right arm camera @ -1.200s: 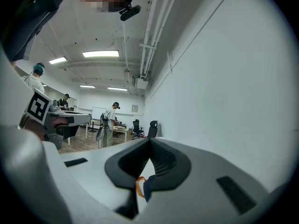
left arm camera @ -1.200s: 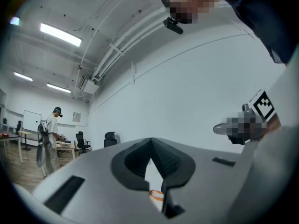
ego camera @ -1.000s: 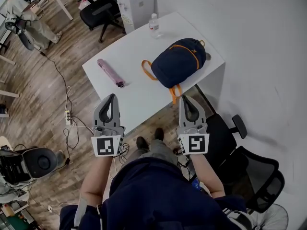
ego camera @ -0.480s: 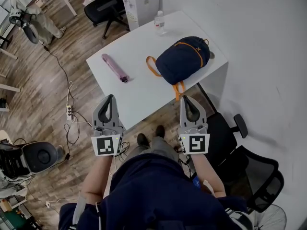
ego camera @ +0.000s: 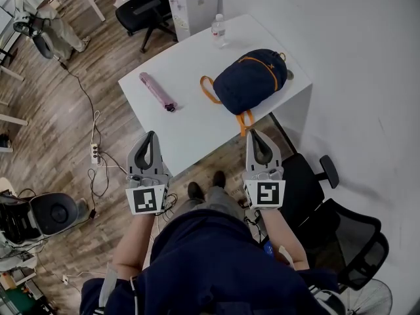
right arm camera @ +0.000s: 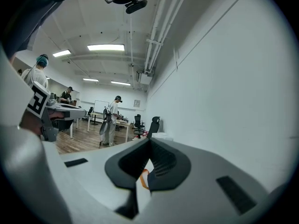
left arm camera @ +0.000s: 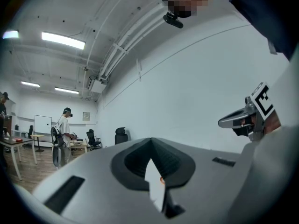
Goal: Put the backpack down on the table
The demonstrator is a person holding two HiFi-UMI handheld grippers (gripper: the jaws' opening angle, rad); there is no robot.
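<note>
Tongs, head view: left tongs (ego camera: 152, 136) and right tongs (ego camera: 252, 134) are both clenched and carry nothing. They are held side by side, short of the near edge of the tabletop (ego camera: 190, 120). The navy backpack (ego camera: 251, 81) lies flat on the tabletop toward its right edge, so the put-down looks already done. One orange strap (ego camera: 244, 122) droops over the near edge by the near right corner, close to the right tongs' tip; contact cannot be told from above. A pink folded umbrella (ego camera: 156, 91) lies toward the left edge. A water bottle (ego camera: 218, 30) stands upright at the far edge.

Left gripper view: jaws together, only a sliver of white tabletop shows in the slit, nothing gripped.

Right gripper view: jaws together and empty. The orange strap loop shows through the slit, beyond the tips.

Risks, as judged:
- Any sweep of the right tongs past that corner could hook the hanging strap and drag the backpack over the near edge.
- A nudge rightward could slide the backpack off, since it sits near the right edge.
- A shove toward the far edge could topple the bottle.
</note>
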